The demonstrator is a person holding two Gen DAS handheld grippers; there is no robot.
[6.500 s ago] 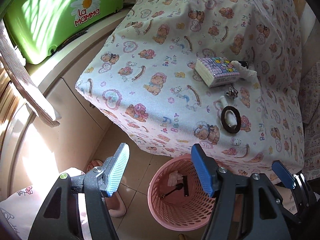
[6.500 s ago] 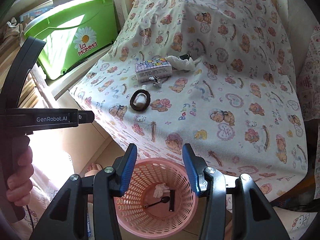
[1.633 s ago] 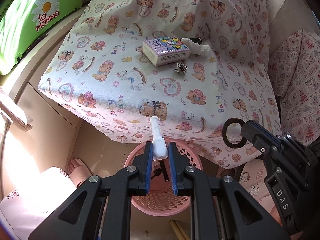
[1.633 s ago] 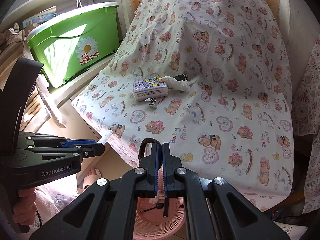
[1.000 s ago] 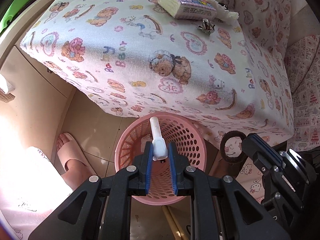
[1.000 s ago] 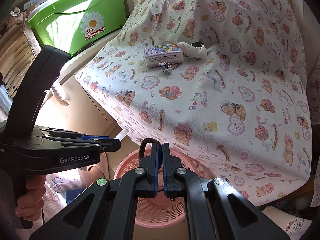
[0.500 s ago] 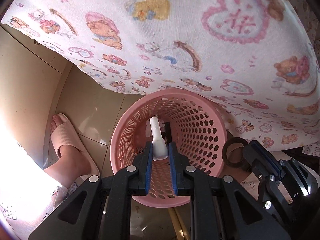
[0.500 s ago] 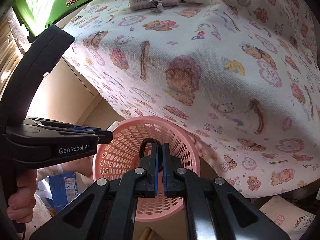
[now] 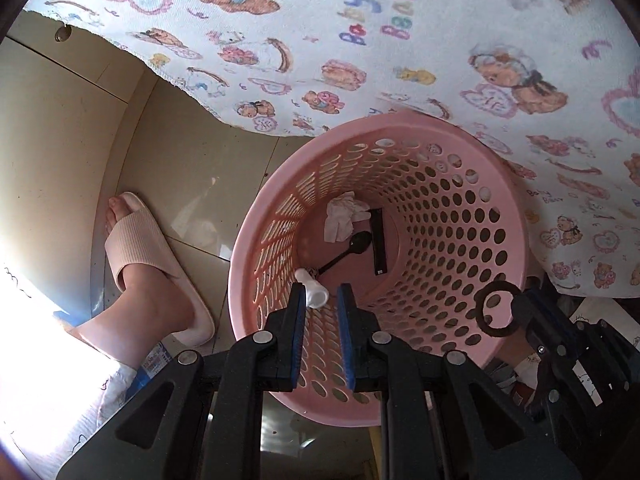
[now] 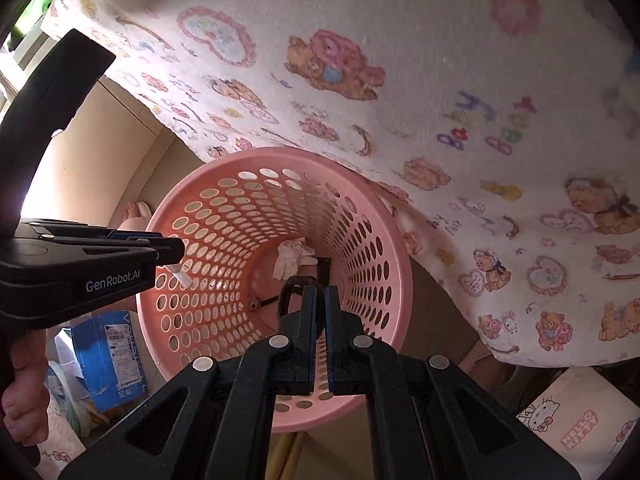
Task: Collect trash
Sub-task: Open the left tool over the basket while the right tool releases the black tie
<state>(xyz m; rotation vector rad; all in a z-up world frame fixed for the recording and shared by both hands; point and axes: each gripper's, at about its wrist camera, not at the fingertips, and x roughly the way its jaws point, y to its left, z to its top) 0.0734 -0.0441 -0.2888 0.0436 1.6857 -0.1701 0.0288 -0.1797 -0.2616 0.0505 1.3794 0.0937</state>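
Over the pink basket, the left gripper pinches a white tube, apparently tilted toward ten o'clock; the right gripper, nearly closed, clamps a black ring at its eleven o'clock.

Both hand-held grippers clamped, downward

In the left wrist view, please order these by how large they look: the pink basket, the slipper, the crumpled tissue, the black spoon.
1. pink basket
2. slipper
3. crumpled tissue and black spoon: these look alike in extent, so I do not rank them. Both lie deep in the basket, far from the camera.
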